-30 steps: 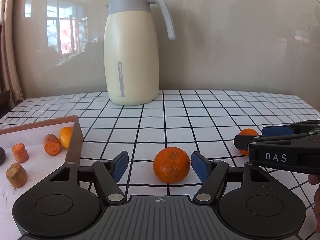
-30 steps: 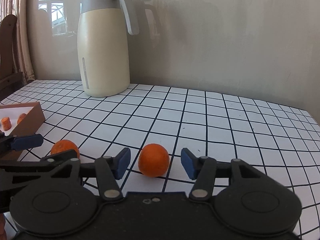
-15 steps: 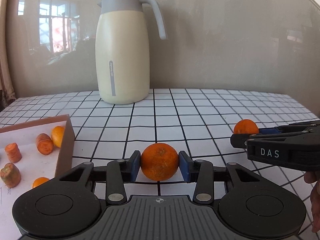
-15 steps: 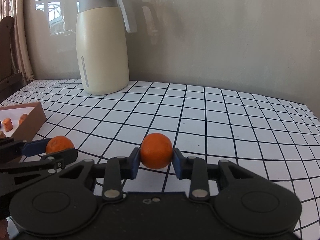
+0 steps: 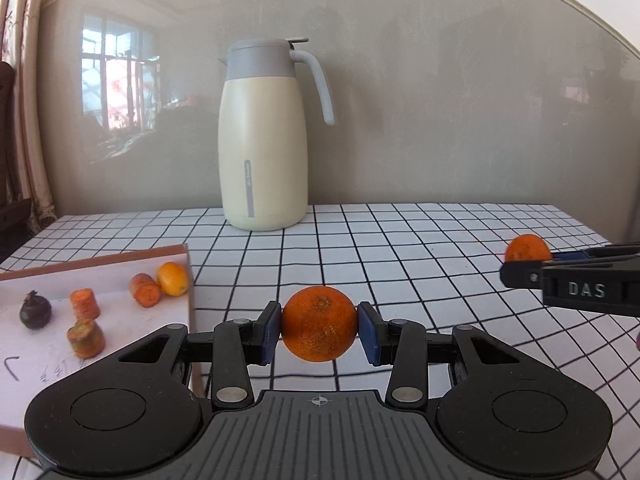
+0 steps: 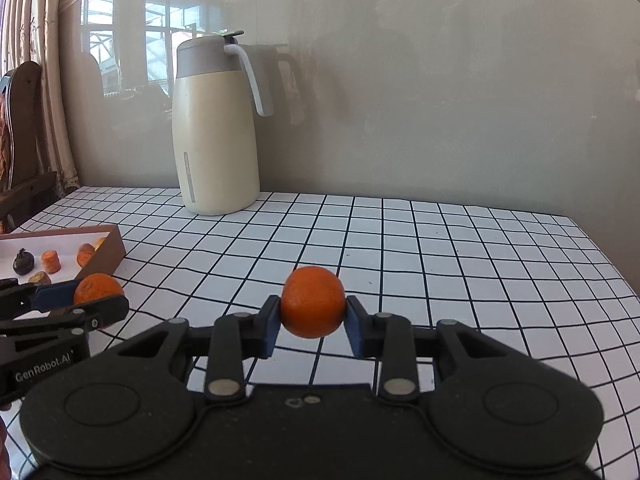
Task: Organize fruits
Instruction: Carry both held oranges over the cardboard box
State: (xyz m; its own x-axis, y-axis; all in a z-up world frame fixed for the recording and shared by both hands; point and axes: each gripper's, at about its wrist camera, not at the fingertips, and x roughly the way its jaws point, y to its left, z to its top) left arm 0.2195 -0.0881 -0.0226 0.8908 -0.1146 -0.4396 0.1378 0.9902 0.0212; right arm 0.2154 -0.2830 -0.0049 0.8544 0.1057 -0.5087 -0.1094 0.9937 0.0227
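With each gripper, left (image 5: 319,329) and right (image 6: 312,315), clamped on an orange, carry both level toward the tray (image 5: 190,280) at frame left, squeezing gently.

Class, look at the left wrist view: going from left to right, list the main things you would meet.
Dark fruit → carrot pieces → small yellow-orange fruit → cream jug → orange in the left claw → second orange, partly hidden behind the right claw.

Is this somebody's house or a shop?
Probably a home dining room: a cream thermos jug with grey lid on a black-gridded white tablecloth, beige curtains, and a dark wooden chair.
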